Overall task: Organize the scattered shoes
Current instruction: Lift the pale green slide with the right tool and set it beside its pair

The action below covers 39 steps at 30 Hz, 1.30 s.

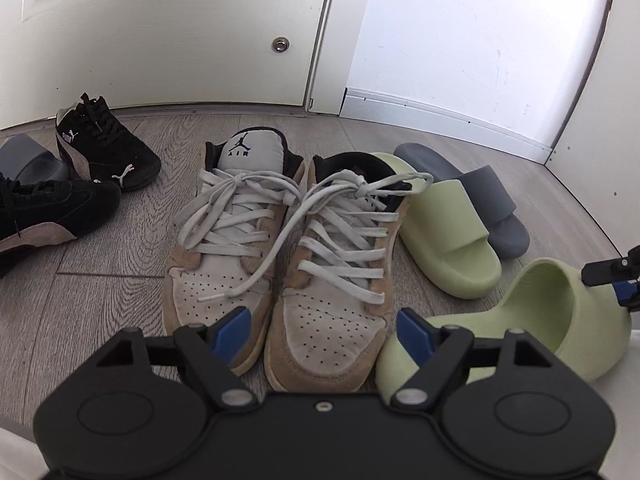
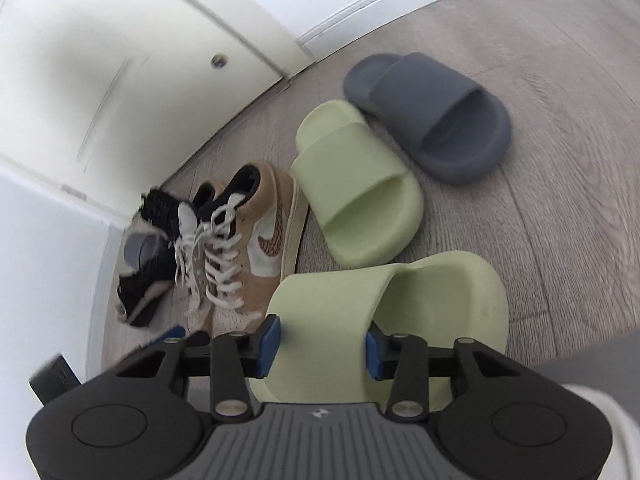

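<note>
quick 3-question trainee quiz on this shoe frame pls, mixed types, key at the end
1. True or false: the right gripper has its blue pads on either side of the near pale green foam slide.
2. Multiple choice: what lies directly against the far pale green foam slide, on its side away from the sneakers? A) dark grey foam slide B) black suede sneaker C) tan and white laced sneaker
3. Fill in: the left gripper is open over the toes of the two ___ sneakers.

Key: 1 true; 2 A; 3 tan and white
</note>
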Each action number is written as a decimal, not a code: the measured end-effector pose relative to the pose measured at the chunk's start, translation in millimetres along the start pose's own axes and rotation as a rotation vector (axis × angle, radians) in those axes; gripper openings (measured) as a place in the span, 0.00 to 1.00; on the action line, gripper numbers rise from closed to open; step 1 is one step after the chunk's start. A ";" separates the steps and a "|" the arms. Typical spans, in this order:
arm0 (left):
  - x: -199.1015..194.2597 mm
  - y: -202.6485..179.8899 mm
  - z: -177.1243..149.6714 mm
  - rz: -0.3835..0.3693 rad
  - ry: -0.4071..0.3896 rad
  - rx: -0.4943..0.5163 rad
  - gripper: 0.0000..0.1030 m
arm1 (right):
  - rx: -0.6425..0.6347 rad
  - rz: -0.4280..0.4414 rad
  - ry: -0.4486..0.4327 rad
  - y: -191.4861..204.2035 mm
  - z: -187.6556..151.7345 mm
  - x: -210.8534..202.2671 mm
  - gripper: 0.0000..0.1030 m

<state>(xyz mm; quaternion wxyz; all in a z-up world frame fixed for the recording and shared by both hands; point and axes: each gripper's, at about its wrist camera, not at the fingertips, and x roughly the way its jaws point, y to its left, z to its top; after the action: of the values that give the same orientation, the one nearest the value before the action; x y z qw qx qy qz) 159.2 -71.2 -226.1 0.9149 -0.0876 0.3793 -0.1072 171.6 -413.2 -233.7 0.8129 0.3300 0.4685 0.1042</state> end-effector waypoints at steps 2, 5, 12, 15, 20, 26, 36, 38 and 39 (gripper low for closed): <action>-1.2 1.0 0.5 0.003 -0.004 -0.002 0.78 | 0.064 -0.004 -0.065 -7.5 -4.2 -5.9 0.32; -3.3 2.8 0.7 0.015 -0.015 -0.008 0.78 | 0.178 0.032 -0.140 -13.9 -11.4 -13.3 0.25; -3.3 5.8 1.4 0.022 -0.020 -0.025 0.78 | 0.282 -0.010 -0.359 19.3 -39.9 -24.0 0.26; -5.5 5.9 0.9 0.022 -0.033 -0.024 0.78 | 0.234 -0.113 -0.412 55.6 -63.4 -12.5 0.26; -6.9 8.2 1.0 0.013 -0.041 -0.037 0.78 | 0.147 -0.188 -0.358 96.5 -90.7 19.0 0.26; -9.7 11.7 2.6 0.000 -0.058 -0.059 0.78 | 0.260 -0.117 -0.282 78.0 -76.5 36.8 0.26; -8.8 24.3 6.4 -0.006 -0.052 -0.128 0.78 | 0.452 -0.001 -0.181 87.8 -75.0 89.1 0.27; -8.3 25.9 6.7 -0.004 -0.052 -0.142 0.78 | 0.498 0.030 -0.191 87.9 -75.9 99.9 0.27; -9.0 26.1 6.7 -0.005 -0.054 -0.146 0.78 | 0.541 0.051 -0.188 86.1 -76.5 105.0 0.27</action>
<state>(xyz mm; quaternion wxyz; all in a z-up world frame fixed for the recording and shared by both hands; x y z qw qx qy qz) 161.2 -43.2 -221.7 0.9157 -0.1581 0.3608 -0.0789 176.8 -263.9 -278.1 0.7324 0.5546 0.3934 -0.0353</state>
